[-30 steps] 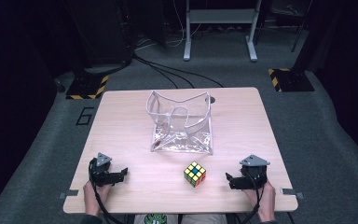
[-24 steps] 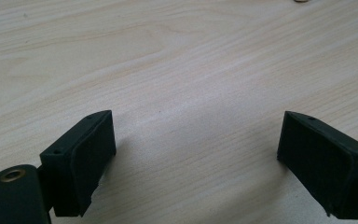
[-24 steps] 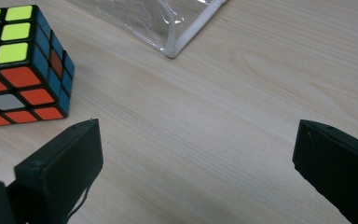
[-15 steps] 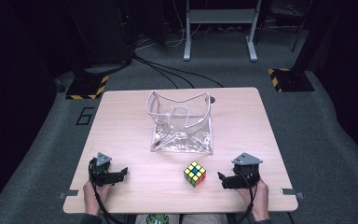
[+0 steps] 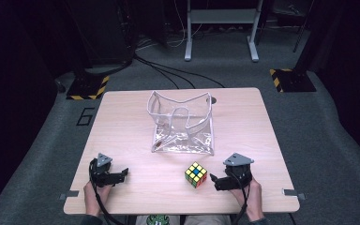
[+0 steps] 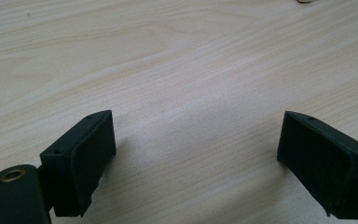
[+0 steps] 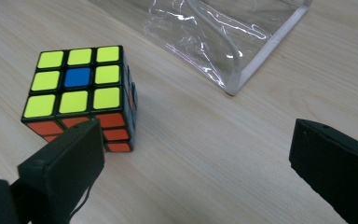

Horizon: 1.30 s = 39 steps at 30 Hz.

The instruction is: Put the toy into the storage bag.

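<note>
The right gripper (image 5: 214, 180) had been brought leftward, fingers released, close beside the puzzle cube (image 5: 196, 174) on the near desk (image 5: 131, 140); a grasp seemed imminent. The left gripper (image 5: 122, 174) was kept released.

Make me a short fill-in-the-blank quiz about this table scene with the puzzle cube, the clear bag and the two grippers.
1. The middle sticker on the top face of the puzzle cube is ____.
2. The gripper nearest the cube is the ____ one.
3. The left gripper has its jaws ____, with bare table between them.
4. The clear bag lies ____ from the person than the cube.

Missing words: blue; right; open; farther
</note>
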Each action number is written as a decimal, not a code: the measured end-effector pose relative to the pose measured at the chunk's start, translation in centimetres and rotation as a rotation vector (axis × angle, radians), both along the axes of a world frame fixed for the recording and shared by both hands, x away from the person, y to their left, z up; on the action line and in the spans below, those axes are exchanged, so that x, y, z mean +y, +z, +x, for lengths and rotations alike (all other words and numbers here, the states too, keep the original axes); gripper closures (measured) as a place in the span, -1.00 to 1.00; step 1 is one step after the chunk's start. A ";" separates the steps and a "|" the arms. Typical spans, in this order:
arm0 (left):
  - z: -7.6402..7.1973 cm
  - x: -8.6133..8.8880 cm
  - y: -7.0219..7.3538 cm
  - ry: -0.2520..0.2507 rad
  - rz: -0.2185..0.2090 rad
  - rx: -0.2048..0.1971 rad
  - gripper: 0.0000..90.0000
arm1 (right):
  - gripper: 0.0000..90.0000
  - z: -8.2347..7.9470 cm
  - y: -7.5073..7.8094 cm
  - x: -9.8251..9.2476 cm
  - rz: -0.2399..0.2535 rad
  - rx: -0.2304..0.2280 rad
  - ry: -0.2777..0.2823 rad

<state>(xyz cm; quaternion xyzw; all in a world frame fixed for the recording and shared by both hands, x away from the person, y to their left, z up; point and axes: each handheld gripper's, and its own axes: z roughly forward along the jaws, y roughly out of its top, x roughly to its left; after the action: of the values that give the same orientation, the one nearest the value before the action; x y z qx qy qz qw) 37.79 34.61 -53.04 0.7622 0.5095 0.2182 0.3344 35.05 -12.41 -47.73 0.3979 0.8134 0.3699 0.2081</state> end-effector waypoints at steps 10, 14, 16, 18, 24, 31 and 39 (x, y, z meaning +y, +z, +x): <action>0.0 0.0 0.0 0.000 0.000 0.001 -0.75 | -0.94 0.1 0.1 1.5 0.017 0.013 0.039; 0.0 0.0 0.0 -0.001 0.001 0.000 -0.75 | -0.93 0.1 0.1 2.4 0.012 0.011 0.061; 0.0 0.0 0.0 0.000 0.000 0.001 -0.75 | -0.94 0.1 0.1 2.8 0.007 0.011 0.071; 0.0 0.0 0.0 0.000 0.000 0.000 -0.75 | -0.95 0.2 0.1 3.1 -0.001 0.014 0.077; 0.0 0.0 0.0 -0.001 0.002 -0.003 -0.75 | -0.93 0.4 0.1 3.9 0.007 0.020 0.101; 0.0 0.0 0.0 -0.001 0.003 -0.003 -0.75 | -0.94 0.7 -0.1 4.9 0.012 0.031 0.125; 0.0 0.0 0.0 -0.001 0.003 -0.004 -0.75 | -0.92 0.6 -0.1 5.8 0.019 0.036 0.154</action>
<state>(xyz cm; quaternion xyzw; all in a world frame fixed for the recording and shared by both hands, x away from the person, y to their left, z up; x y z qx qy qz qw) 37.80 34.62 -53.05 0.7624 0.5083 0.2203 0.3346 35.69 -6.58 -47.87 0.3427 0.8416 0.3854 0.1605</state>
